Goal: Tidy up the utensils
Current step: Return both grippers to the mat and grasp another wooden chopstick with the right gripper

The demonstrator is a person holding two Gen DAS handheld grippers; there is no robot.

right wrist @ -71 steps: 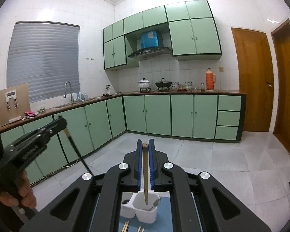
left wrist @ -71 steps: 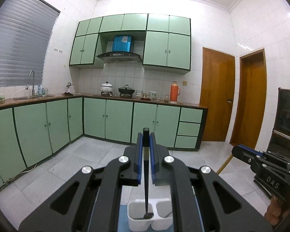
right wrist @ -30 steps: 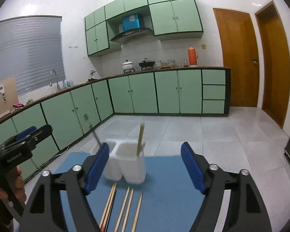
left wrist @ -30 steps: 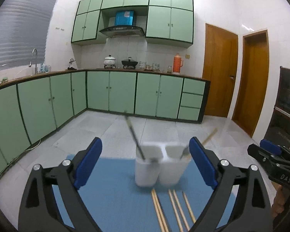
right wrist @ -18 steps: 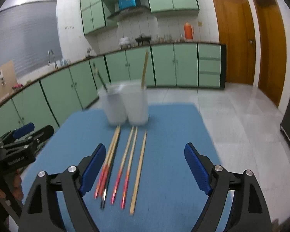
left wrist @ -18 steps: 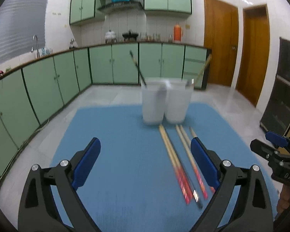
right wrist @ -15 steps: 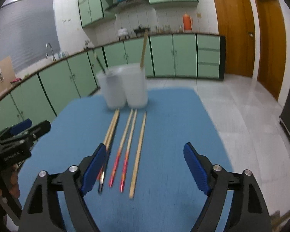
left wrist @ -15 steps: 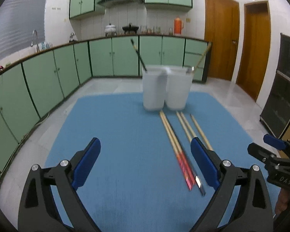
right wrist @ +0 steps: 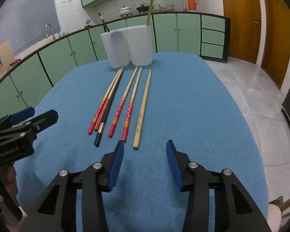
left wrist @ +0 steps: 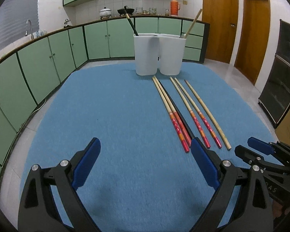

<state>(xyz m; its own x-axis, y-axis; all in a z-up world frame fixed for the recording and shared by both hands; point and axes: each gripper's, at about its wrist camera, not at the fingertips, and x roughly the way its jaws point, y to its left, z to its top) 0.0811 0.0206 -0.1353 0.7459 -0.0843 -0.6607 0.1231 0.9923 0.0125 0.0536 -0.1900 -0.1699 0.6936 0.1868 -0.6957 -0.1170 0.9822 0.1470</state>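
Chopsticks (right wrist: 125, 104) lie in a loose row on the blue-covered worktop (left wrist: 110, 116), tips pointing toward a white two-compartment holder (left wrist: 159, 54) that stands near the far edge. In the left wrist view the holder's left compartment holds one dark chopstick (left wrist: 131, 24) leaning left, and the right compartment holds one pale chopstick (left wrist: 193, 23) leaning right, with what looks like a spoon bowl at the rim beside it.

On the cloth there are, from the left, two red-ended chopsticks lying touching, a black chopstick (right wrist: 101, 127) tucked against them, two more red-ended ones a little apart, and a plain bamboo chopstick (right wrist: 143, 108) on the right.

The left hand-held gripper (left wrist: 145, 160) has its jaws spread wide with nothing between them, over bare cloth to the left of the row; its right blue pad sits just at the near end of the black chopstick. The right hand-held gripper (right wrist: 145, 154) is partly open and empty, its jaws having just been closing; it sits just short of the near ends of the bamboo stick and the rightmost red-ended one.

Bare cloth spreads wide on the left of the row and on the right, up to the rounded edges of the worktop. Beyond them are tiled floor and green cabinets (left wrist: 54, 54).
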